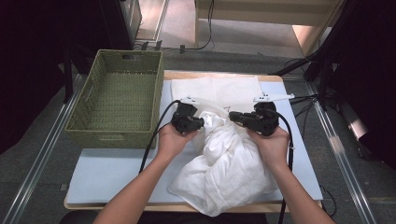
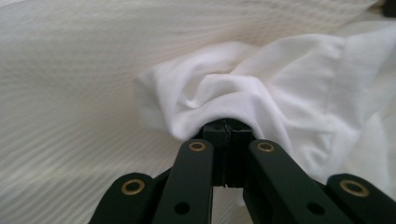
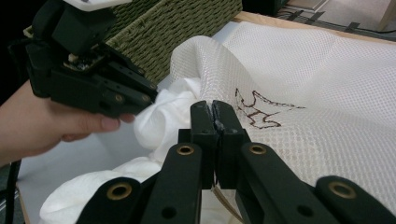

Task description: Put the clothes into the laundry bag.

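The crumpled white garment (image 1: 224, 172) lies at the near centre of the blue-grey table mat (image 1: 107, 172), its bulk hanging toward the near edge. It is bunched, so no front or collar can be told. Its long axis runs near to far, leaning slightly left toward the far end, where it narrows into a neck of cloth between the two tongs.

The left gripper (image 1: 198, 124) sits just left of that neck. In the left gripper view its jaws stand fully closed, tip to tip, with a fold of the garment (image 2: 243, 93) bunched over the tips. Judged from this, the left gripper (image 2: 227, 133) pinches a fold of the garment; the amount of cloth inside is hidden.

The right gripper (image 1: 233, 116) sits just right of the neck, facing the left one. In the right gripper view its jaws are also fully closed; the right gripper (image 3: 214, 114) lies against the edge of the white mesh bag (image 3: 327, 88). It appears to grip that edge, though the pinch itself cannot be seen.

The mesh bag (image 1: 215, 88) lies flat beyond the garment, its mouth toward the near side. The woven green basket (image 1: 84, 112) stands at the far left, with nothing in it.

Progress, as a judgement: loading is at an early stage. The garment's far end meets the bag mouth; most of it remains outside
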Tool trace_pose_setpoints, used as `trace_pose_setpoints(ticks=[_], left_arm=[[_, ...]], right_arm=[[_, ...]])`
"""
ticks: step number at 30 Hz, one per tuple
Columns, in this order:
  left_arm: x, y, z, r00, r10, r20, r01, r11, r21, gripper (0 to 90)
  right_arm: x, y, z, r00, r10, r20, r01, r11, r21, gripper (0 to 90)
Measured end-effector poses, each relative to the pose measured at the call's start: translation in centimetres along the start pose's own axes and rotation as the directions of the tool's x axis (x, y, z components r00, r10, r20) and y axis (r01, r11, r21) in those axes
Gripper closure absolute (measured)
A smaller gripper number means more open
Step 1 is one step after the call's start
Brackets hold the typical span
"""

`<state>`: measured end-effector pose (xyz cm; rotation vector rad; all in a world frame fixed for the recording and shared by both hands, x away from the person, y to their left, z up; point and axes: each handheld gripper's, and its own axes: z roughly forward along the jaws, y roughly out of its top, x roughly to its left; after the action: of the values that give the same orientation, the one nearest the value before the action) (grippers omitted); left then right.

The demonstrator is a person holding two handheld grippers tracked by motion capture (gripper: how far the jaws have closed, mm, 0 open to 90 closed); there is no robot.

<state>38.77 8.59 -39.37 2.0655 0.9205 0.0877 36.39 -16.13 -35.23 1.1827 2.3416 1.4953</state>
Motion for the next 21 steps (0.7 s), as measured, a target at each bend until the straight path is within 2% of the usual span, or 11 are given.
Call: trace_pose_setpoints(ticks=[4,7,9,12,15,17,19,21], left_arm=[[-1.9,0.3,1.3,0.9991,0.026,0.034,-0.026,0.9995,-0.019,90.0],[-3.5,0.5,2.1,0.9957,0.064,0.067,-0.063,0.9978,-0.02,90.0],[-4.1,0.7,2.5,0.9943,0.071,0.08,-0.07,0.9973,-0.021,90.0],[-4.6,0.9,2.8,0.9914,0.07,0.111,-0.067,0.9973,-0.03,90.0],[-5.7,1.0,3.0,0.985,0.119,0.125,-0.115,0.9927,-0.037,90.0],[-6.2,1.1,3.3,0.9808,0.13,0.145,-0.125,0.9912,-0.043,90.0],[-6.3,1.3,3.5,0.9814,0.136,0.136,-0.132,0.9906,-0.037,90.0],[-5.8,1.5,3.8,0.9851,0.118,0.125,-0.114,0.9928,-0.037,90.0]], right_arm=[[0.0,0.0,0.0,1.0,-0.001,0.002,0.001,1.0,-0.003,90.0],[0.0,0.1,-0.1,1.0,0.001,0.004,-0.001,1.0,-0.006,90.0],[0.0,0.2,-0.1,1.0,0.003,0.004,-0.003,1.0,-0.006,90.0],[0.1,0.4,-0.2,1.0,-0.001,0.007,0.001,1.0,-0.014,90.0],[0.1,0.7,-0.4,0.9999,0.001,0.01,-0.001,1.0,-0.025,90.0],[0.0,0.8,-0.3,0.9999,0.009,0.005,-0.009,1.0,-0.024,90.0],[0.0,0.8,-0.5,0.9999,0.016,-0.005,-0.017,0.999,-0.03,90.0],[0.2,1.0,-0.8,0.9998,0.017,-0.01,-0.018,0.999,-0.043,90.0]])
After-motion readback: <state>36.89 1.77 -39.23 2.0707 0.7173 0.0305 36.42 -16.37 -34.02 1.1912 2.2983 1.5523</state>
